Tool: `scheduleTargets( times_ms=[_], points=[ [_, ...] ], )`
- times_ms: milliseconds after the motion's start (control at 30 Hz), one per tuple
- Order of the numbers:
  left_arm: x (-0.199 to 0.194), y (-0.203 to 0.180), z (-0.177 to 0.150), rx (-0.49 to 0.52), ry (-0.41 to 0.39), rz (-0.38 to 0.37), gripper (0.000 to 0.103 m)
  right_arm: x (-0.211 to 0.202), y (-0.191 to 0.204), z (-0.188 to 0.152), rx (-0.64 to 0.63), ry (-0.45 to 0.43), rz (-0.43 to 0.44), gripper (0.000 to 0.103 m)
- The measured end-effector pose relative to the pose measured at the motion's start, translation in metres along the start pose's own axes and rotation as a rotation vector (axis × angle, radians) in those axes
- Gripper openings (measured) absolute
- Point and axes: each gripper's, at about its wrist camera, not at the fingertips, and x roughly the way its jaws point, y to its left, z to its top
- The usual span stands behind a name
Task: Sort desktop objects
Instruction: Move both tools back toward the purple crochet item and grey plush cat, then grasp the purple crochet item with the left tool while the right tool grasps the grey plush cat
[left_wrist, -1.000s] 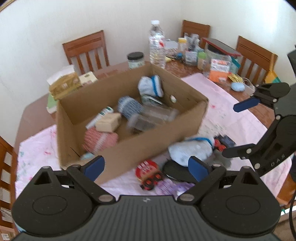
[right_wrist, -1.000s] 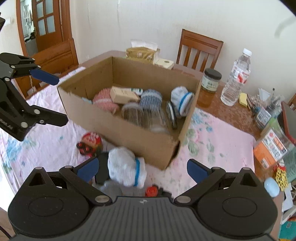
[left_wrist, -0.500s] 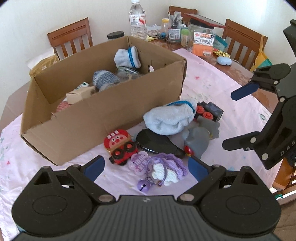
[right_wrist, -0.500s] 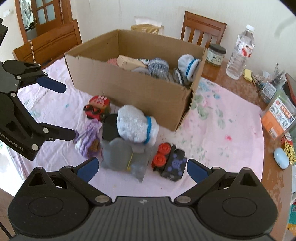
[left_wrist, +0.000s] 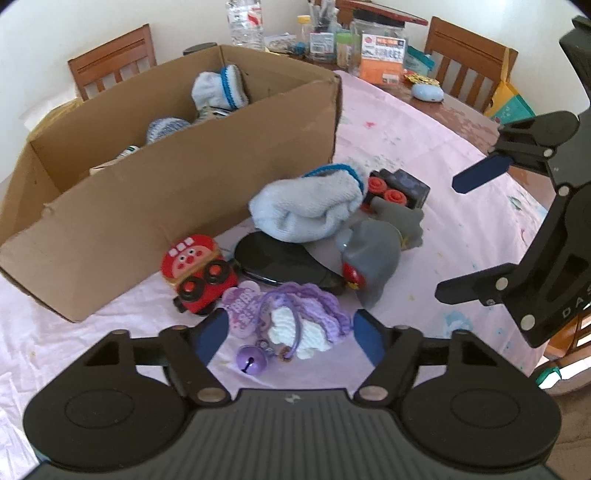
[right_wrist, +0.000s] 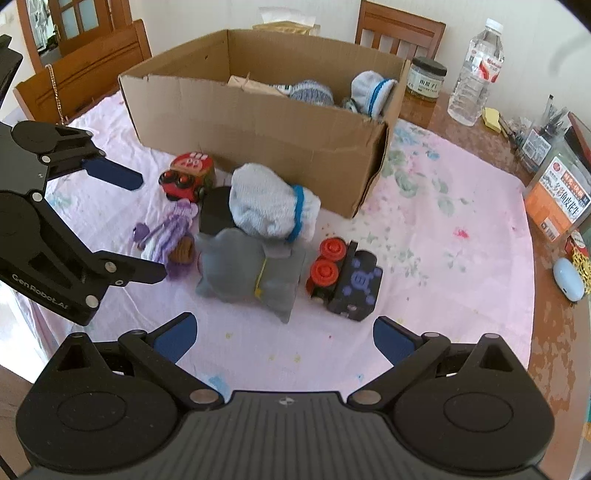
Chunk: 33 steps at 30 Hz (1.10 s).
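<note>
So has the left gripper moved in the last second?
Yes. In the left wrist view the cardboard box has slid up and away, and the purple crochet pouch now sits between the open left gripper fingers: it has dropped toward the table.

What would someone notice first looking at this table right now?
A big open cardboard box sits on the pink tablecloth, with rolled socks inside. In front of it lies a pile of toys: a pale blue sock bundle atop a grey plush, and a red toy car beside them.
</note>
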Motion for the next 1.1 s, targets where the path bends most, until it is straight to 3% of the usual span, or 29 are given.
scheduleTargets(
  times_ms=[267,733,1100],
  points=[
    [0.01,-0.004,0.0,0.01,0.017,-0.036,0.052,0.004,0.002,0.0,0.005,0.002,0.012,0.103],
    [0.006,0.001,-0.003,0.013,0.012,-0.043,0.048,0.004,-0.001,0.006,0.0,-0.014,0.019,0.103],
    [-0.009,0.011,-0.004,0.006,0.0,-0.01,0.048,0.016,0.01,0.009,0.006,0.004,0.096,0.103]
  ],
)
